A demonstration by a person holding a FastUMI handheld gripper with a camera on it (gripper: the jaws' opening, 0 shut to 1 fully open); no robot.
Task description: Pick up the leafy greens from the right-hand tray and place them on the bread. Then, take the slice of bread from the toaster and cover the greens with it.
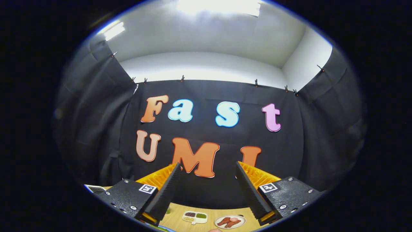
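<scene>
My gripper (207, 167) is raised and tilted up toward the booth's back wall, its two fingers spread wide apart with nothing between them. Down between the finger bases a strip of wooden table (180, 214) shows. On it lies a white sectioned tray (195, 217) holding dark and green portions, and beside it a round plate (230, 221) with reddish-brown food. No bread or toaster can be made out here.
Black cloth covers the back and side walls, with white wall and bright ceiling lights above. A small printed card (95, 188) lies at the table's far left edge, beside the left finger's mount.
</scene>
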